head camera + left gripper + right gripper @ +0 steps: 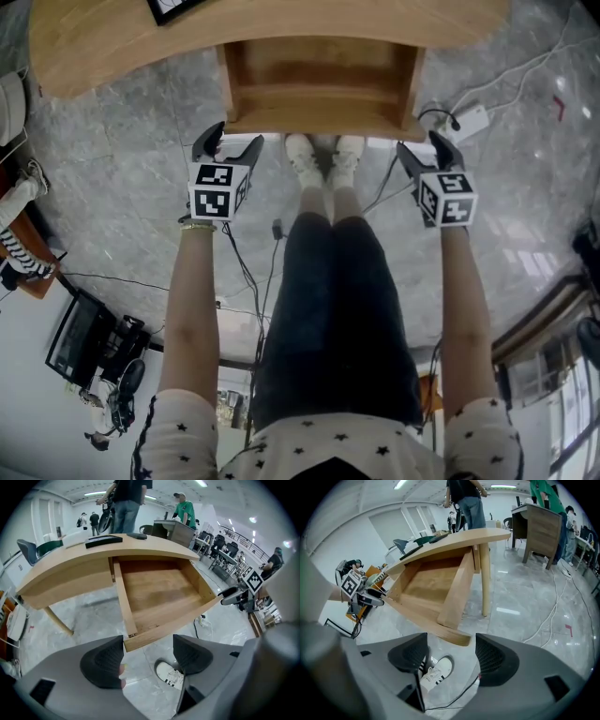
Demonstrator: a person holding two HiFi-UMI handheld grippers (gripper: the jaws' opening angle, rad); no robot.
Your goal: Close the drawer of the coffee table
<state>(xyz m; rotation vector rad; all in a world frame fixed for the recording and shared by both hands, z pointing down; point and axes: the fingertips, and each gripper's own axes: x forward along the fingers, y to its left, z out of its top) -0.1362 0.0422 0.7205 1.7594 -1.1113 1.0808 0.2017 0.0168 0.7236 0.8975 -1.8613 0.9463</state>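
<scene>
Front of the pale wooden drawer lies crosswise just ahead of the wide-open, empty left hand-held gripper and right hand-held gripper.

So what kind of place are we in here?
Probably an open-plan office or lab: office chairs in rows, a desk with people standing nearby, and strip lights on the ceiling.
</scene>
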